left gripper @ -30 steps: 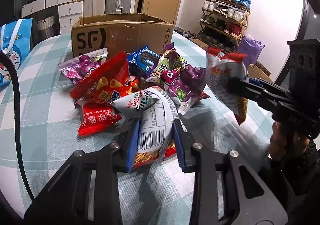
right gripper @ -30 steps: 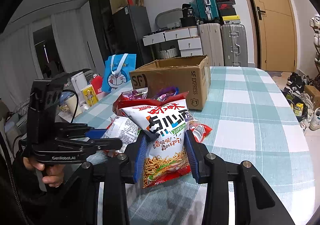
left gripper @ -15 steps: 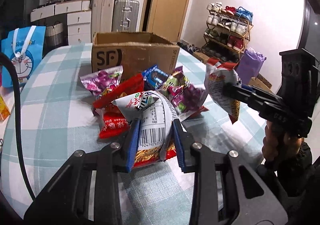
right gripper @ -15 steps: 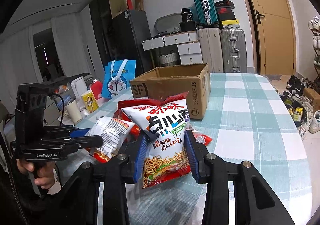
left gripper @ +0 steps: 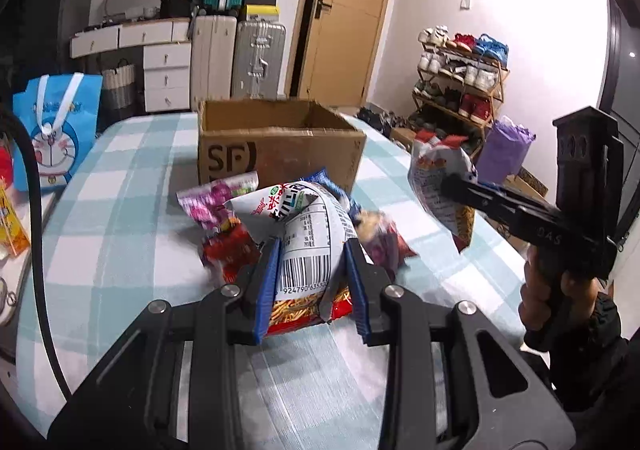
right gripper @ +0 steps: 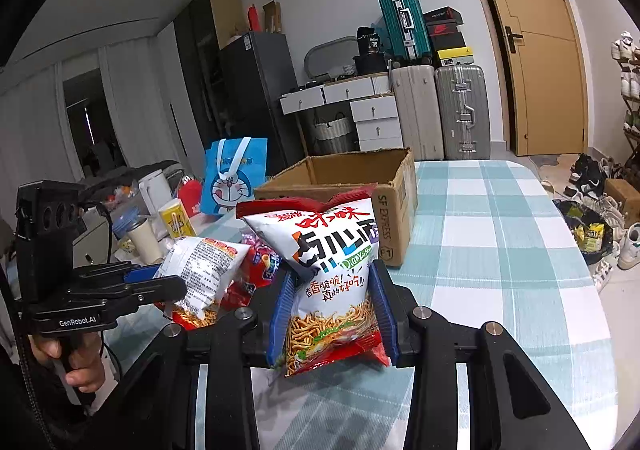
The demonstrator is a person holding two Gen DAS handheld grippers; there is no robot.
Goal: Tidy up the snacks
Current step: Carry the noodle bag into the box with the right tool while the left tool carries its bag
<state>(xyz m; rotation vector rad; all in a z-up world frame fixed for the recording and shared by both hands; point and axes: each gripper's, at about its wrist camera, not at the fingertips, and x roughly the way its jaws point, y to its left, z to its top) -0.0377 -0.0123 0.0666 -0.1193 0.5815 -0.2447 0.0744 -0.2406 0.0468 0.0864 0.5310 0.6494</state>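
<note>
- Snacks are the job, and each hand-held gripper is closed on one bag of the same noodle snack.
- The left hand-held gripper point(left gripper: 312, 282) pinches its noodle snack bag point(left gripper: 306, 246) between blue pads, back side facing the camera. A barcode shows there, with digits "924790" readable.
- That bag hangs above the bench point(left gripper: 120, 217), over a pile of snacks point(left gripper: 224, 226) with pink and red packets.
- The right hand-held gripper point(right gripper: 332, 314) pinches the other noodle snack bag point(right gripper: 332, 270), front side facing the camera. It has big Chinese letters, small green writing that is hard to read, and a picture of thin fried noodles.
- This bag is also off the bench, in front of the cardboard box.
- The cardboard box point(left gripper: 280, 145) stands open on the checked cloth behind the pile. It says "SF" on one side and "SF EXPRESS" on another.
- The left gripper body point(right gripper: 80, 314) reads "GenRobot.AI".
- A blue gift bag point(right gripper: 234, 173) with a cartoon cat stands at the bench's edge.
</note>
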